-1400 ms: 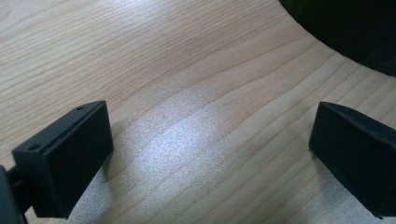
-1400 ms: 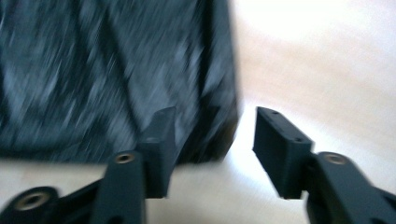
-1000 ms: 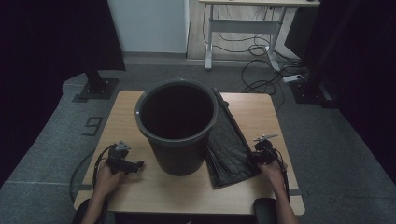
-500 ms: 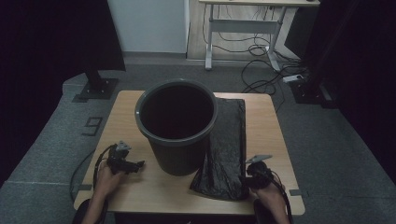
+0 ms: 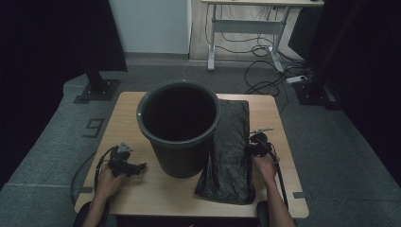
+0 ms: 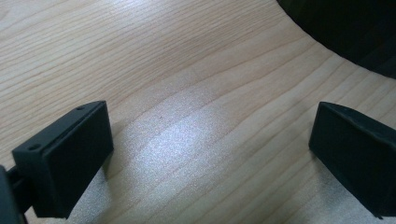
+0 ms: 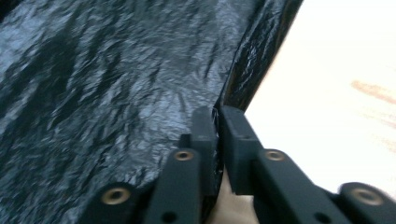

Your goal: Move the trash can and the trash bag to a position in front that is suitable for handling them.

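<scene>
While the right hand-held gripper (image 5: 253, 147) sits at the right edge of the black plastic bag (image 5: 229, 146), its jaws have just been closing and now pinch that edge between them, as the right gripper view shows with the film caught at the right hand-held gripper's tips (image 7: 216, 122). Seen from above, the bag lies flat on the tabletop (image 5: 279, 123), stretching from about one o'clock to five o'clock of the bucket (image 5: 178, 125), touching the bucket's right side. From the right hand-held gripper the bag spreads toward nine o'clock, with its near end at about seven o'clock. At eight o'clock of the bucket, the left hand-held gripper (image 5: 140, 166) rests on bare wood, jaws spread wide, with nothing between them; its tips point toward the bucket's base (image 6: 355, 32).
</scene>
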The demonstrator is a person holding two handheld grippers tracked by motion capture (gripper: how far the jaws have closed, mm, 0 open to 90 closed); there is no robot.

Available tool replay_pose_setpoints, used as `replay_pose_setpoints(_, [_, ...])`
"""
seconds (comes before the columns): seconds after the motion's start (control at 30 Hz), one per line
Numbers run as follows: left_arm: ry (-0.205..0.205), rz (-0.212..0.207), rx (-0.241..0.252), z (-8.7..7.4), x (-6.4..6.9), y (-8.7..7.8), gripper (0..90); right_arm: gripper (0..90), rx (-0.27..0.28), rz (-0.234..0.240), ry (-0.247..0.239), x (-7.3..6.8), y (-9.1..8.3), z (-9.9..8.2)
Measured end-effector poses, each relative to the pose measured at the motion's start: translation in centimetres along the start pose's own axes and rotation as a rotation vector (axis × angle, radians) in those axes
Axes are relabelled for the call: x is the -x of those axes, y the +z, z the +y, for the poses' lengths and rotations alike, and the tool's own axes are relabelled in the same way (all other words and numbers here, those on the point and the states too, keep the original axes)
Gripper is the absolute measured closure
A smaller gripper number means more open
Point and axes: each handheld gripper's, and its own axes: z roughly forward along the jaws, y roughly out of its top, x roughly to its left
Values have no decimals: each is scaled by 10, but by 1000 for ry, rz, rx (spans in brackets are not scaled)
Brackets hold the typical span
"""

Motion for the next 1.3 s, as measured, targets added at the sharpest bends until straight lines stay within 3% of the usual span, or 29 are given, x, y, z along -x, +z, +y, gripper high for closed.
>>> replay_pose_setpoints(0.03, [0,0,0,0,0,0,0,851,-23,-2,-28,-7,-8,-7])
replay_pose_setpoints(0.1, [0,1,0,0,0,0,0,851,-25,-2,-36,-11,-12,-12])
replay_pose_setpoints(0.2, [-1,-1,0,0,0,0,0,836,-33,14,-62,-28,-32,-39])
replay_pose_setpoints(0.3, [-1,0,0,0,0,0,0,734,-20,39,-76,-35,-48,-59])
replay_pose_setpoints(0.37, [-1,0,0,0,0,0,0,615,18,13,-50,-31,-58,-61])
replay_pose_setpoints(0.47, [-2,0,0,0,1,0,0,489,76,-63,23,-8,-61,-45])
replay_pose_setpoints(0.53, [-2,0,-1,0,0,0,0,421,75,-113,69,9,-52,-29])
replay_pose_setpoints(0.63, [-2,0,-1,0,0,0,0,393,46,-148,98,27,-29,-9])
replay_pose_setpoints(0.7, [-2,0,0,0,0,0,0,406,26,-139,121,35,-14,0])
replay_pose_setpoints(0.77, [-2,0,0,0,1,0,0,576,-25,-117,120,38,1,4])
replay_pose_setpoints(0.8, [-3,1,0,0,1,0,0,699,-5,-116,116,38,2,4])
replay_pose_setpoints(0.87, [-3,1,0,0,1,0,0,809,-13,-90,107,39,0,4])
replay_pose_setpoints(1.03, [-4,1,0,0,1,0,0,841,-52,-116,70,42,-18,-14])
replay_pose_setpoints(1.1, [-4,1,-1,0,1,0,0,829,-46,-126,80,46,-33,-33])
replay_pose_setpoints(1.3, [-4,1,-1,0,1,0,0,811,-22,-137,105,54,-57,-65])
